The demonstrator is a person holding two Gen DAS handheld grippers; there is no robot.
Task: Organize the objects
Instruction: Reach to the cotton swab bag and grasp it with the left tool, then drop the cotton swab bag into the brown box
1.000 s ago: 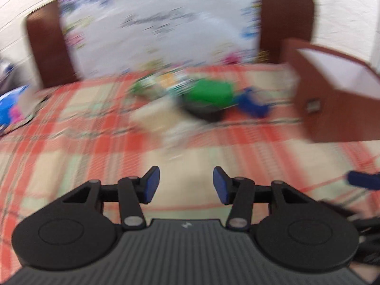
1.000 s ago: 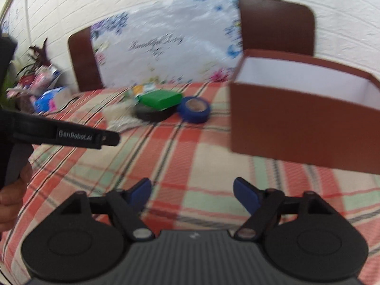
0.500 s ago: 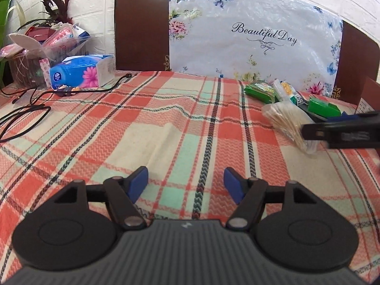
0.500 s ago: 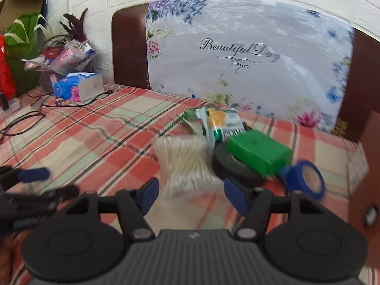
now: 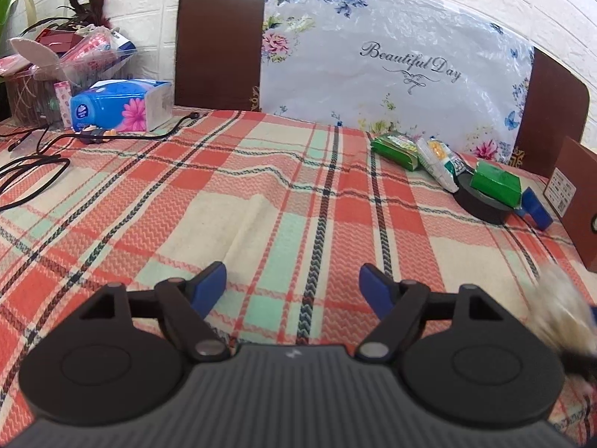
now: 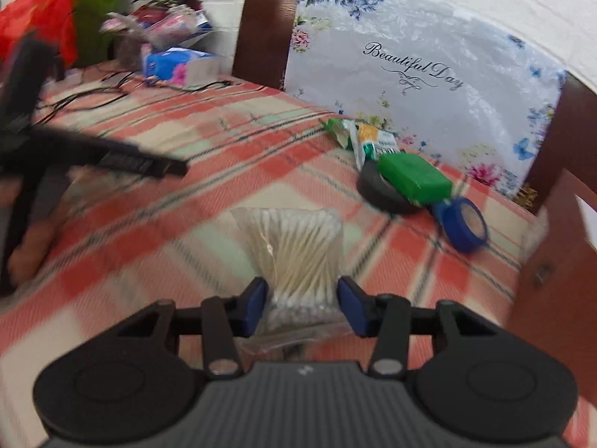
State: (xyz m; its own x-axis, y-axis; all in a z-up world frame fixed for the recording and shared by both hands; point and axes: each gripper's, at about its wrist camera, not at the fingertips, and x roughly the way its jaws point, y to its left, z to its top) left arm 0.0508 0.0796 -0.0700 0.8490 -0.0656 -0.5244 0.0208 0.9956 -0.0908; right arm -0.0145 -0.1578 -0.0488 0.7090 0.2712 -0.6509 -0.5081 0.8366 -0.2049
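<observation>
Cotton swabs (image 6: 298, 257) in a clear bag sat between the blue pads of the right gripper (image 6: 300, 304), the pack's near end tucked in between the jaws and its far end fanning out ahead of them over the plaid tablecloth (image 6: 209, 194). The jaws were closing, and both pads already looked pressed against the bag's sides — the plastic bunched narrow where they met it.

Ahead of those jaws and to their right lay a black tape roll (image 6: 384, 194) with a green box (image 6: 414, 177) resting on top, and just beyond it a blue tape roll (image 6: 462, 229) tipped on its edge. Farther ahead lay snack packets (image 6: 367, 140). A brown box (image 6: 559, 261) stood at the far right of the jaws.

The left gripper (image 5: 293, 289) had its jaws apart and opening, with nothing between them but bare cloth. Well ahead and to their right were the same black roll (image 5: 481, 201), green box (image 5: 496, 183) and snack packets (image 5: 418, 153); the swab bag showed only as a pale blur (image 5: 559, 317) off to the right of the jaws. Far ahead to their left a blue tissue pack (image 5: 119, 106) sat by a black cable (image 5: 44, 156) — near the table's back edge.
</observation>
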